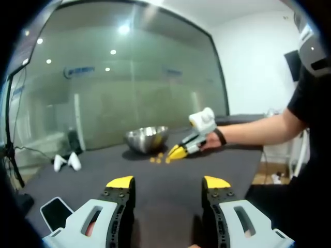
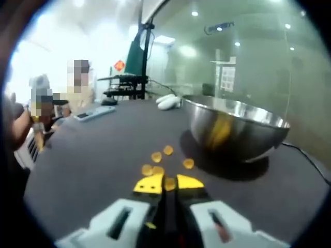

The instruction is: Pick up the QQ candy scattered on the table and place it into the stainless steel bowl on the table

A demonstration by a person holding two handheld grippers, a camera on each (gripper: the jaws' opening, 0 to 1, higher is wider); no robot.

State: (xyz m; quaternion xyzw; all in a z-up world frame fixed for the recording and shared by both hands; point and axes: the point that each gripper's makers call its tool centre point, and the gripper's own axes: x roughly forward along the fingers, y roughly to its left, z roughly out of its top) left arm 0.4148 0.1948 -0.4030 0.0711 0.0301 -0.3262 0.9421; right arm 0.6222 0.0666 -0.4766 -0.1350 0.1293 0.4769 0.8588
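While the dark worktop (image 2: 77,165) spreads wide across both views, most of the task looks to be ahead rather than behind. Biggest of the task's things is the stainless steel bowl (image 2: 235,129), standing upright toward the worktop's far edge in the left gripper view, near the glass wall (image 1: 129,72). Its inside cannot be seen from either camera, so I cannot tell whether any sweets are already in it; the yellow patch on its side reads as a reflection.

In the left gripper view the right gripper (image 1: 178,151) reaches in, held by a person's hand (image 1: 211,141), its yellow tips down at the worktop just beside the bowl. Seen from its own camera, its jaws are pressed nearly together with a yellow piece sitting right between the tips; my judgement is that it pinches one candy, though the grip itself is too close to call for certain. The left gripper (image 1: 168,183) hangs back over the near part of the worktop, jaws spread wide and holding nothing.

Smallest are the QQ candy pieces (image 2: 168,150): a handful of yellow-orange sweets lying loose on the worktop, just in front of the bowl, some touching the right gripper's tips. All of these remain to be lifted into the bowl. A phone (image 1: 56,212) lies at the near left corner in the left gripper view, apart from the work.
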